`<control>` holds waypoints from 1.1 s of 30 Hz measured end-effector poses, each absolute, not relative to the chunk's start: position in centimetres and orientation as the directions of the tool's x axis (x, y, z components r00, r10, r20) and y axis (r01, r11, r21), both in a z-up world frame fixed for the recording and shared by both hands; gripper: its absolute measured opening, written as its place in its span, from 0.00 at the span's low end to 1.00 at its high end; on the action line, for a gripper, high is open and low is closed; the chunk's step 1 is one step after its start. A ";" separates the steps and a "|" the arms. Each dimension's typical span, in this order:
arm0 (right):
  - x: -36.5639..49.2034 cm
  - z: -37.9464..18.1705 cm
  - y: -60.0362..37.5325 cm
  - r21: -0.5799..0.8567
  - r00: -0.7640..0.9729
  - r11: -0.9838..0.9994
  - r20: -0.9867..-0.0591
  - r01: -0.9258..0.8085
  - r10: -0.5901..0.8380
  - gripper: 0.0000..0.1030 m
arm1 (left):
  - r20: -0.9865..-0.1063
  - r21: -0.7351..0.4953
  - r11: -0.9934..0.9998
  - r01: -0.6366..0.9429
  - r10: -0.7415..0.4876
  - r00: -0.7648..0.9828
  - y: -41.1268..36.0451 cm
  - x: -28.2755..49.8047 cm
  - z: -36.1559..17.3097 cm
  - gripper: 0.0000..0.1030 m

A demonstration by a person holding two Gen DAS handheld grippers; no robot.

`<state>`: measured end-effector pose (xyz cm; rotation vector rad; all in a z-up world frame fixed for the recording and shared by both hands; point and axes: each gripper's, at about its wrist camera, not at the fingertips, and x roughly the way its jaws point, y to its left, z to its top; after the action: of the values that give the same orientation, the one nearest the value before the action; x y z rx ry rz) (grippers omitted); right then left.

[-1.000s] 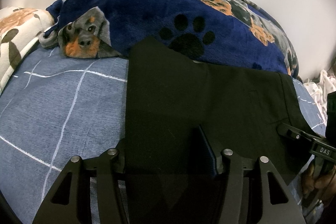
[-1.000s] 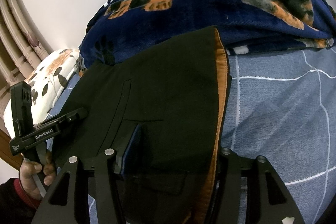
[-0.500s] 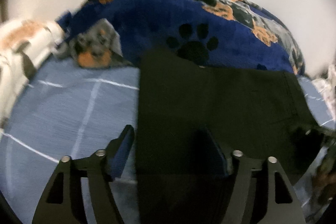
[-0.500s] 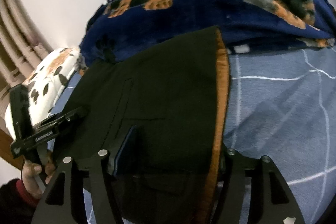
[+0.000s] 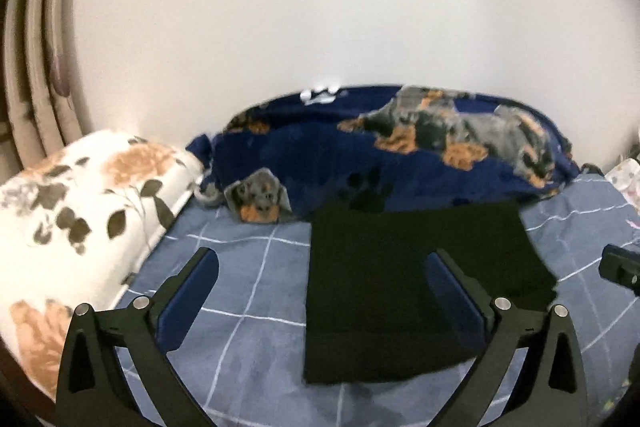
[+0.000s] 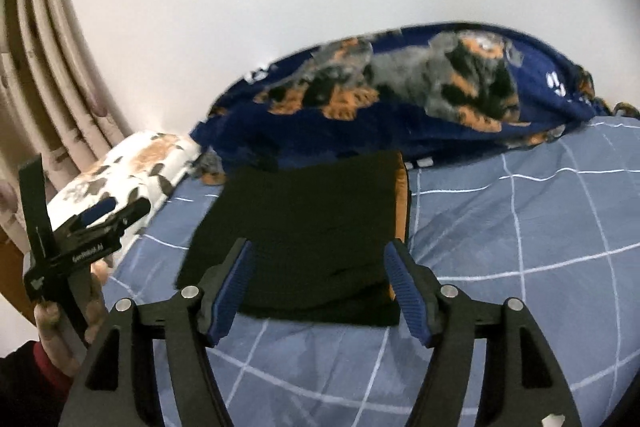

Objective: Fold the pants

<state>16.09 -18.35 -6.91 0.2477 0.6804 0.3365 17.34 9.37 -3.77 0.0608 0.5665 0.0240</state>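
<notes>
I noted black pants point(image 5: 404, 287) folded flat mid-bed on the blue checked sheet point(image 5: 256, 347), far edge against the dog-print blanket point(image 5: 400, 163), my left gripper point(image 5: 320, 291) wide, empty, my right gripper point(image 6: 320, 279) wide, empty, above the near edge.

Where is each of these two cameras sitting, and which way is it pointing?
Left wrist: rides on the left gripper, looking along its open jaws at the folded black pants on the blue bed sheet.
Right wrist: rides on the right gripper, jaws open, facing the same pants; the left hand shows at its left edge.
Shared: pants, sheet, dog-print blanket, floral pillow, wall.
</notes>
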 end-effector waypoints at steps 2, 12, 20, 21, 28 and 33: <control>15.0 -6.0 -18.2 0.335 0.733 0.914 -0.559 -0.230 0.389 0.66 | -0.508 0.069 0.998 -0.013 0.046 0.860 8.7 16.0 -2.5 1.00; 9.4 -2.4 -17.9 0.312 0.761 0.908 -0.505 -0.279 0.408 0.67 | -0.335 0.098 0.992 -0.083 0.111 0.936 5.5 9.1 4.4 1.00; 6.2 -0.5 -17.8 0.299 0.776 0.904 -0.471 -0.307 0.419 0.69 | -0.326 0.073 0.997 -0.008 0.031 0.945 3.8 6.1 7.1 1.00; 6.0 -0.4 -17.7 0.297 0.775 0.903 -0.470 -0.312 0.422 0.70 | -0.324 0.059 0.998 0.010 0.010 0.946 3.8 5.9 7.2 1.00; 5.0 -0.2 -17.4 0.297 0.776 0.904 -0.470 -0.309 0.420 0.70 | -0.377 0.013 0.999 0.035 -0.027 0.926 3.9 5.5 7.3 1.00; 4.7 -0.4 -17.1 0.299 0.770 0.904 -0.481 -0.306 0.420 0.70 | -0.402 0.005 1.000 0.020 -0.017 0.915 4.1 5.8 6.4 1.00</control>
<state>4.70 -17.13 -0.35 0.2091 0.5692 0.3971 5.76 4.13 6.41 0.0090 0.4138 -0.0189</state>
